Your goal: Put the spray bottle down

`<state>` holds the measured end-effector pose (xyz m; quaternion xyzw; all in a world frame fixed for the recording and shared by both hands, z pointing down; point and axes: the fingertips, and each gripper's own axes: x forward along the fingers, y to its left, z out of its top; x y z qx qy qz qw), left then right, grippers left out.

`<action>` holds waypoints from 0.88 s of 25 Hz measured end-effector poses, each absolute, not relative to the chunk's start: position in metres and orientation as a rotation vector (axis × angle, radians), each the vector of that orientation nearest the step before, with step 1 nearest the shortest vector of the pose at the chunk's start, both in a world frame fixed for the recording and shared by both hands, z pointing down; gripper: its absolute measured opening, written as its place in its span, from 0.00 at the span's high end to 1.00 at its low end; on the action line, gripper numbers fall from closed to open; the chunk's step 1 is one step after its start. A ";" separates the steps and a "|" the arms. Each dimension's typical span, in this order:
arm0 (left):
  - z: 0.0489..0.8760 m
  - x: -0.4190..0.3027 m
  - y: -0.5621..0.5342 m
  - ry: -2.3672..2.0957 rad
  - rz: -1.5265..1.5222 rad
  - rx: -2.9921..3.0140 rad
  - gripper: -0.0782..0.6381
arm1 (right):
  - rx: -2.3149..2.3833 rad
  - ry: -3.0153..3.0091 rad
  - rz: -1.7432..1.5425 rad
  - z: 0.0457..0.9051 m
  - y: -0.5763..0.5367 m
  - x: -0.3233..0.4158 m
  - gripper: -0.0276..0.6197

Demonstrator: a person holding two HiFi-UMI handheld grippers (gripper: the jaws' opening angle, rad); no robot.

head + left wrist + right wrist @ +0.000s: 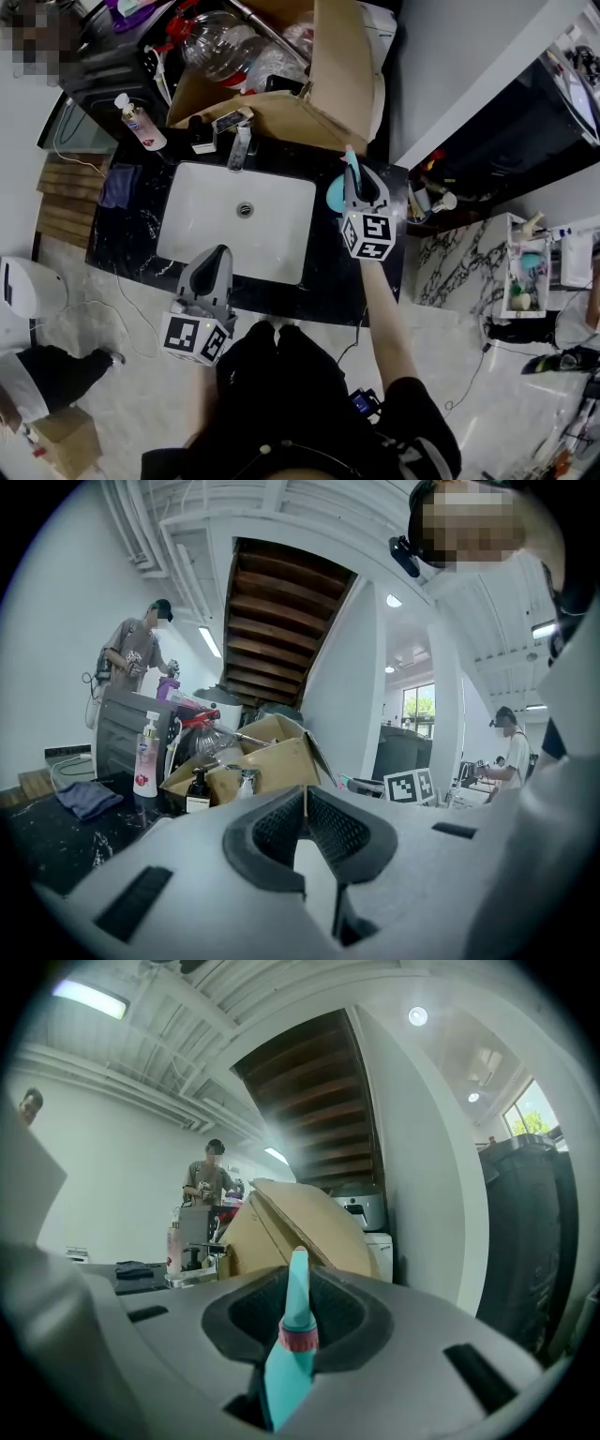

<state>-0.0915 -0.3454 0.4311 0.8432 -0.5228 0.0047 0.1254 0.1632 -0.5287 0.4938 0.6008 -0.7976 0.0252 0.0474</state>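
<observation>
The spray bottle [335, 193] is teal with a long pointed nozzle and a red collar [298, 1337]. My right gripper [359, 178] is shut on it and holds it upright over the black marble counter [323, 272], just right of the white sink [206, 234]. In the right gripper view the bottle [291, 1368] stands between the jaws, nozzle up. The bottle's base is hidden. My left gripper [217, 258] hovers at the sink's front edge. Its pads meet in the left gripper view [305, 803], with nothing held.
A large cardboard box [328, 84] full of bottles stands behind the faucet [240, 141]. A pump soap bottle [141, 122] and a blue cloth [120, 185] lie on the counter's left end. A shelf with small items [530, 267] stands at the right.
</observation>
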 end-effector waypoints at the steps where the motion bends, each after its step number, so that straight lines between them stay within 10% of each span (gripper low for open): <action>1: 0.432 -0.093 -0.346 -1.524 0.016 2.451 0.87 | 1.834 -2.428 0.075 0.496 -0.530 0.164 0.84; 22: 0.430 -0.085 -0.361 -1.440 -0.016 2.488 0.87 | 1.879 -2.448 0.190 0.502 -0.515 0.180 0.81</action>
